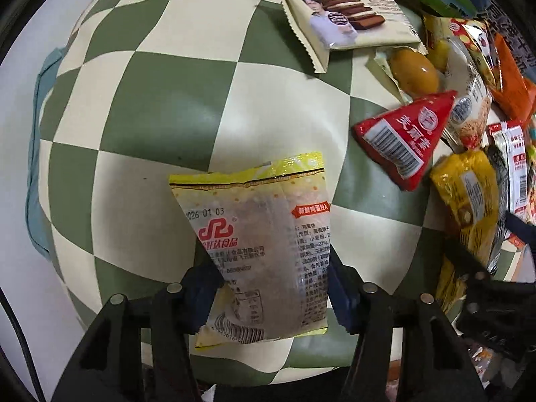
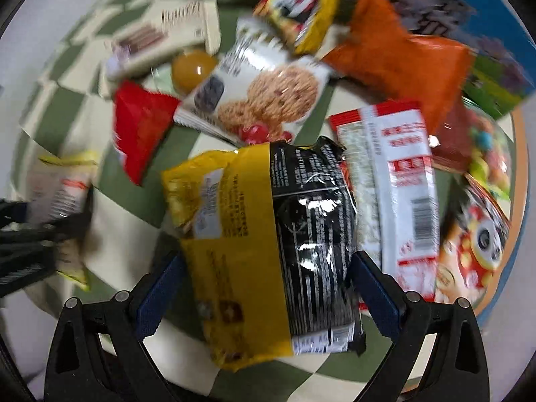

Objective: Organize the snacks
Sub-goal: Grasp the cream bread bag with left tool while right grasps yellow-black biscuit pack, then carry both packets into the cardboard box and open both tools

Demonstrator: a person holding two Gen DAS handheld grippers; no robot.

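My left gripper (image 1: 271, 288) is shut on a clear and yellow snack packet (image 1: 258, 234), held over the green and cream checkered cloth (image 1: 160, 77); the same packet shows blurred in the right wrist view (image 2: 63, 191). My right gripper (image 2: 268, 288) is shut on a yellow and black snack pack (image 2: 268, 241), also visible in the left wrist view (image 1: 469, 197). A pile of snacks lies beyond: a red triangular pack (image 1: 405, 134), a cream wafer pack (image 1: 348, 16), an oat cookie pack (image 2: 264, 93), an orange bag (image 2: 402, 60) and a red and white pack (image 2: 398, 174).
A yellow jelly cup (image 1: 413, 70) lies beside the wafer pack. Panda-print packets (image 2: 301, 10) and a candy bag (image 2: 485, 154) sit at the right. A blue-rimmed table edge (image 2: 522, 201) runs along the right. The right gripper's black body (image 1: 495, 301) is close to my left gripper.
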